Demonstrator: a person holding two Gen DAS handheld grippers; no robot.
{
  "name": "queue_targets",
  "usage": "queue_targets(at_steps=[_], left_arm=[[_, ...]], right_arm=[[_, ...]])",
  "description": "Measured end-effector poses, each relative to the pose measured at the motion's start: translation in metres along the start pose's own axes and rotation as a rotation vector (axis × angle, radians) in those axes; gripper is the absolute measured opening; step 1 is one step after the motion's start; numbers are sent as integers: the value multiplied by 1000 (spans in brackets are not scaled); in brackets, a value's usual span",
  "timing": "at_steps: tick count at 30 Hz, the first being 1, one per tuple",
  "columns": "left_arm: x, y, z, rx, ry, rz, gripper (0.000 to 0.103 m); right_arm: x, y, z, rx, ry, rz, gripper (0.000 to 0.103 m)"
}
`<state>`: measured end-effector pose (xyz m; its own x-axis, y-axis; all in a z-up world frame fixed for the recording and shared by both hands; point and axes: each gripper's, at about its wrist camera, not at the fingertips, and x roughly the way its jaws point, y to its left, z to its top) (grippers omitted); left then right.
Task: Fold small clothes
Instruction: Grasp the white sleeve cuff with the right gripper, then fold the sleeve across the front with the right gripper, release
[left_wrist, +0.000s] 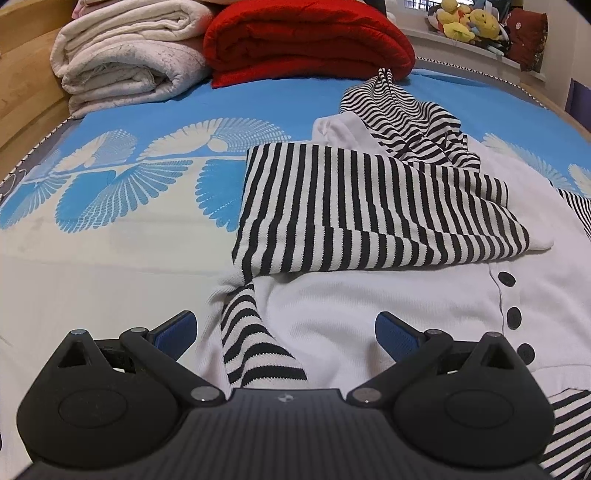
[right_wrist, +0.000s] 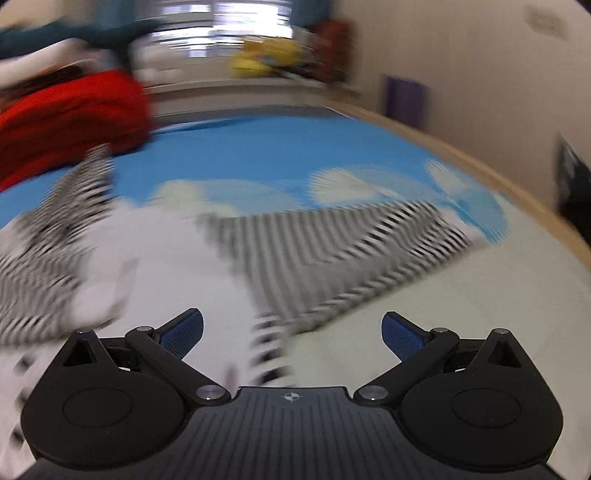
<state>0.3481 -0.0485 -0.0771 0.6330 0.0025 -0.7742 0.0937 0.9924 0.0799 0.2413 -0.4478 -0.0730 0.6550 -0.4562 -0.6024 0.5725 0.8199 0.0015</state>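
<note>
Your left gripper (left_wrist: 286, 334) gapes wide over the striped garment (left_wrist: 369, 206); your right gripper (right_wrist: 291, 332), equally wide, faces what seems, through blur, its striped sleeve (right_wrist: 332, 254).

One bed (left_wrist: 147, 103) carries one striped-and-white garment (left_wrist: 369, 206) with three dark buttons (left_wrist: 514, 316) showing, one folded red blanket (left_wrist: 306, 40) and one stack of pale blankets (left_wrist: 125, 55); two hand-held grippers, left (left_wrist: 286, 334) and right (right_wrist: 292, 334)

Left wrist view low over the striped garment (left_wrist: 369, 206), facing the folded blankets, right wrist view blurred, equally low, angled toward the window, both sharing garment, red blanket (right_wrist: 70, 114), blue bedspread (left_wrist: 147, 110).
</note>
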Motion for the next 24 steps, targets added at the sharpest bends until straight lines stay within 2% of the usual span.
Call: queue_targets(at_steps=[9,12,14,15,16,17,18,19,20,22,24], left_arm=[[14,3,-1,1,34,32,103],[22,7,1,-16,58,32,103],[26,11,2,-31,74,31,103],[28,14,3,-41,80,29,103],[28,16,4,-51,85,25,103],[28,19,4,-62,87,23,103],[27,21,5,-71,86,22,103],[25,23,6,-81,82,22,103],[24,26,7,-93,77,21,103],[18,32,10,-120,63,12,103],[11,34,13,-140,48,4,103]], right_arm=[[122,-137,67,450,25,-234,101],[155,-182,70,628,71,-266,98],[172,-197,69,692,97,-311,93],[180,-203,68,709,102,-328,88],[183,-203,69,688,77,-346,77],[186,-201,72,652,63,-345,19],[191,-199,77,626,85,-309,4],[191,-195,83,632,91,-291,3],[185,-188,90,621,59,-294,3],[164,-155,113,481,-45,-246,3],[134,-106,135,312,-159,-162,3]])
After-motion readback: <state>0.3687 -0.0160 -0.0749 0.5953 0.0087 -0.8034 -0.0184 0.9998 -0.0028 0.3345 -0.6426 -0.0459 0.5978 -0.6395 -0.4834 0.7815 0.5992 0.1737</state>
